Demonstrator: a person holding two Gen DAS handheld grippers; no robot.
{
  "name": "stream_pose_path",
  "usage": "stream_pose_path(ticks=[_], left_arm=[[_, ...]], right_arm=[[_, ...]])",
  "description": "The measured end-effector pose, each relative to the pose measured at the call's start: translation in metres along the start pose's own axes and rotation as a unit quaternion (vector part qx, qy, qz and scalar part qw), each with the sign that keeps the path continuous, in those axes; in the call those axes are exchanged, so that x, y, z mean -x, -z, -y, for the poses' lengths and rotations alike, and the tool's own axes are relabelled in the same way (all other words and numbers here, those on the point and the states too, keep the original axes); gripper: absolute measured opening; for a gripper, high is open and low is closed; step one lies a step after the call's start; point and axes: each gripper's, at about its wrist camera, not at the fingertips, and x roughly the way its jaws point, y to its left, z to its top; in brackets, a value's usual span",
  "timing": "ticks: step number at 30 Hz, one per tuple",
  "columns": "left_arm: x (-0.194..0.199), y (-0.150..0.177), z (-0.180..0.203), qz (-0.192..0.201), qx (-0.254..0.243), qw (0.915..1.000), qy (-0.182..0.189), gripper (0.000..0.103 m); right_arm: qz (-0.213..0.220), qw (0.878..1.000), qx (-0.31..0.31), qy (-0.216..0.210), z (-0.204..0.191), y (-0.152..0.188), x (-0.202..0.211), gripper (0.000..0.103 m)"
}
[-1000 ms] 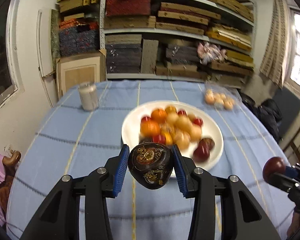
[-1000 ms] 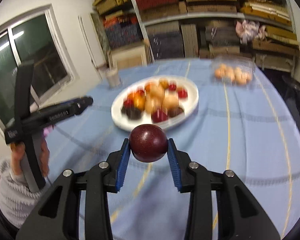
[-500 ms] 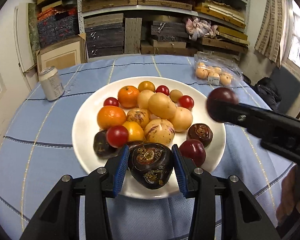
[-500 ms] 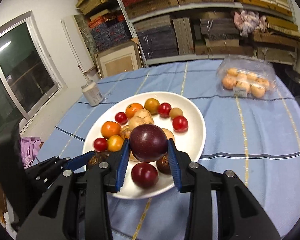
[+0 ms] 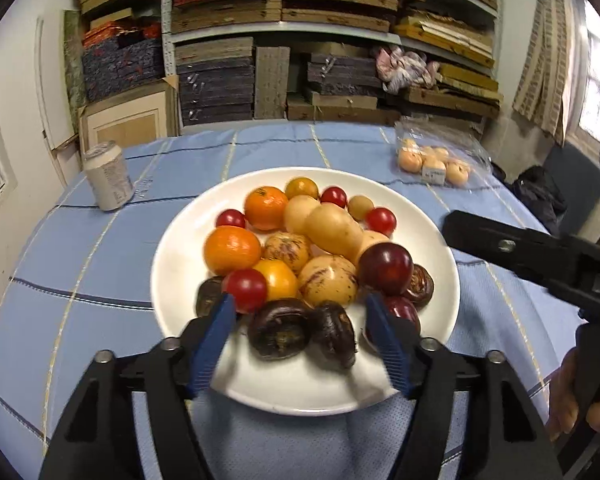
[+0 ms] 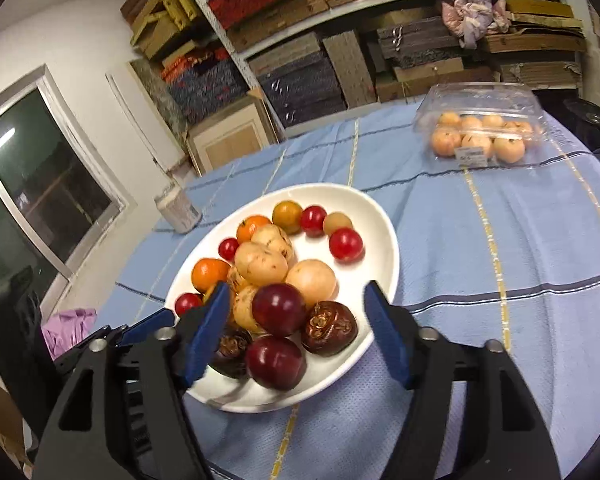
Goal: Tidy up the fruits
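Left hand-held gripper (image 5: pixel 300 316): I was opening it, dark fruit (image 5: pixel 280 334) dropped on plate (image 5: pixel 172 256).
Right hand-held gripper (image 6: pixel 296 312): opening, plum (image 6: pixel 279 309) released.

A storeroom or back room in a home. White metal shelves (image 5: pixel 340 32) along the wall are crammed with flat stacked boxes (image 5: pixel 216 92) and folded cardboard. A round tabletop (image 6: pixel 500 240) under a blue checked cloth carries a plate (image 5: pixel 180 248) of fruit. A window (image 6: pixel 40 184) and a curtain (image 5: pixel 540 60) complete the room.
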Motion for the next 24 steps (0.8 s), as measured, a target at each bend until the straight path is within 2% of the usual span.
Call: stream_pose_path(ticks=[5, 10, 15, 17, 19, 22, 24], left_arm=[[0.030, 0.004, -0.012, 0.037, 0.023, 0.9990, -0.014, 0.086], [0.062, 0.015, -0.021, 0.056, 0.051, 0.9970, -0.013, 0.092], [0.090, 0.042, -0.014, 0.075, 0.040, 0.9953, -0.047, 0.097], [0.101, 0.053, -0.010, 0.084, 0.033, 0.9943, -0.057, 0.099], [0.107, 0.062, -0.008, 0.080, 0.031, 0.9944, -0.062, 0.099], [0.113, 0.073, -0.009, 0.076, 0.037, 0.9944, -0.063, 0.099], [0.120, 0.074, -0.010, 0.088, 0.035, 0.9932, -0.067, 0.099]], right_arm=[[0.054, 0.997, 0.016, 0.048, -0.012, 0.015, 0.031, 0.093], [0.091, 0.992, 0.048, 0.078, -0.030, 0.044, 0.062, 0.097], [0.133, 0.982, 0.075, 0.114, -0.053, 0.072, 0.090, 0.098], [0.136, 0.980, 0.081, 0.122, -0.062, 0.081, 0.098, 0.098], [0.120, 0.981, 0.082, 0.131, -0.064, 0.086, 0.099, 0.098], [0.101, 0.986, 0.071, 0.114, -0.062, 0.096, 0.099, 0.099], [0.113, 0.981, 0.073, 0.143, -0.065, 0.100, 0.103, 0.099]])
